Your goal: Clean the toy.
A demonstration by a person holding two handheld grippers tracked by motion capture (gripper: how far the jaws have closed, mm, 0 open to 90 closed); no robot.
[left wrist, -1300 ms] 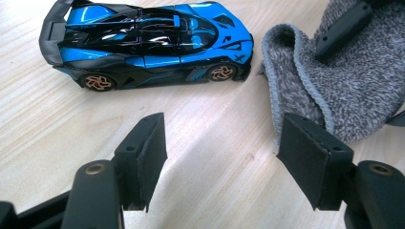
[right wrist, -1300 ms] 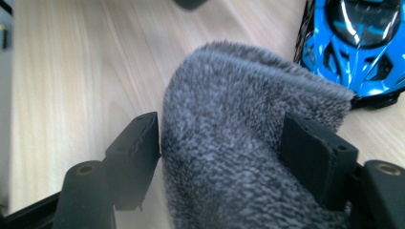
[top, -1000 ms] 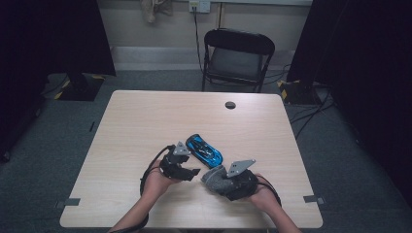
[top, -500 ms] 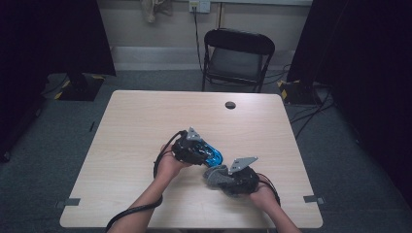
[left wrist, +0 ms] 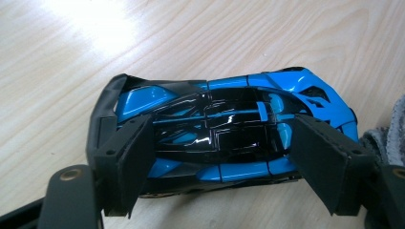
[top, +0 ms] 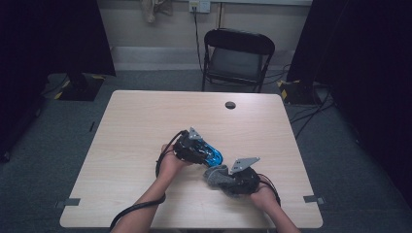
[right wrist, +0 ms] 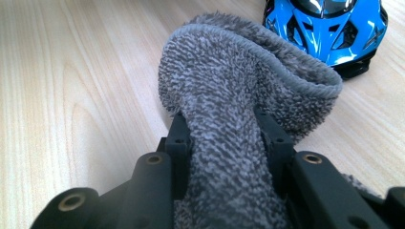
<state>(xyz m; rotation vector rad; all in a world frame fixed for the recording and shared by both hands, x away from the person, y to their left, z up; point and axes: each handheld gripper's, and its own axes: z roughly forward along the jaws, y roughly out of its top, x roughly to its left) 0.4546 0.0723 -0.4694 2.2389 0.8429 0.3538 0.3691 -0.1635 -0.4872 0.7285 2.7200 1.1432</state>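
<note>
Blue toy car sits on the wooden bench, near its middle, straddled by the left tongs, whose jaws have just been opening and stand wide on either side of the car's body without pressing it. Just beside the car's nose, the right tongs pinch a bunched grey cloth resting on the bench.
</note>
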